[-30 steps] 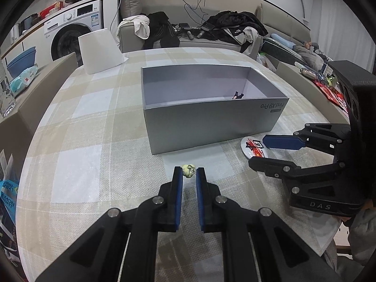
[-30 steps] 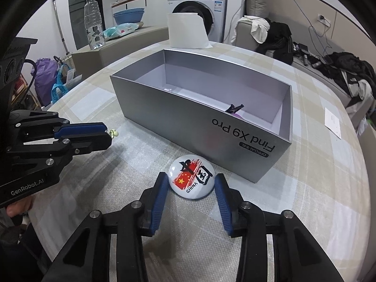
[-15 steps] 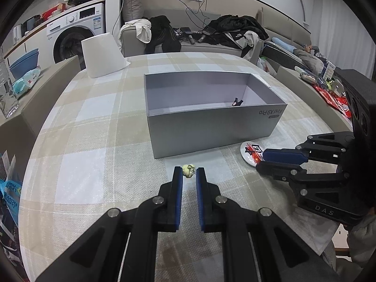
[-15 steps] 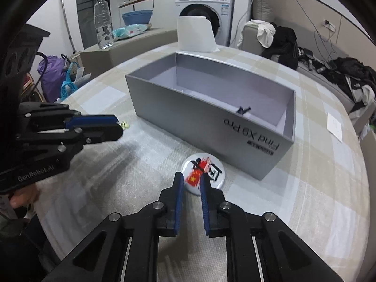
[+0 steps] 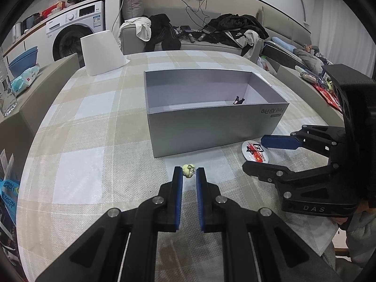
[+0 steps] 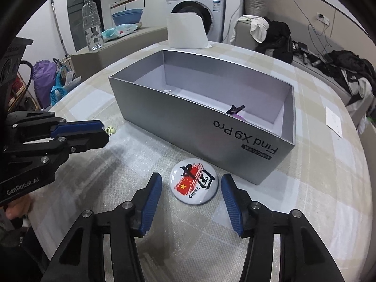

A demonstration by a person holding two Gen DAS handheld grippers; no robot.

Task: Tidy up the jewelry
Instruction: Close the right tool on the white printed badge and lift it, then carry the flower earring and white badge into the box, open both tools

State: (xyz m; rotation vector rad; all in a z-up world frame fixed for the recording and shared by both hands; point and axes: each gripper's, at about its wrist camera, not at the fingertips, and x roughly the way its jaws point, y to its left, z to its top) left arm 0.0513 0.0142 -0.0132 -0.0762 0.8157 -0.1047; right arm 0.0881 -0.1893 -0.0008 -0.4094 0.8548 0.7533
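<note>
While the left gripper (image 5: 189, 175) is clamped on a tiny pale charm (image 5: 188, 170) right at its fingertips, held above the tablecloth (image 5: 77, 141) near the front edge, the right gripper (image 6: 190, 189) has just been opening its jaws, and they now sit wide on either side of the round badge (image 6: 194, 181) without pressing it. The badge lies flat on the cloth, just in front of the right corner of the grey box (image 6: 188, 127).

Handling-wise I'd guess the badge is light, stiff and kinda slick on its domed glossy top, so pads will want to slide off. Best bet looks like pinching it across the rim, low down near the cloth. The charm seems featherweight and easy to lose, so keep that squeeze steady.

Further back, the box is open on top with a small dark clip (image 6: 235, 109) already inside near its right end. Beyond it, a white folded paper thing (image 5: 102, 51) stands at the far edge of the tabletop.
</note>
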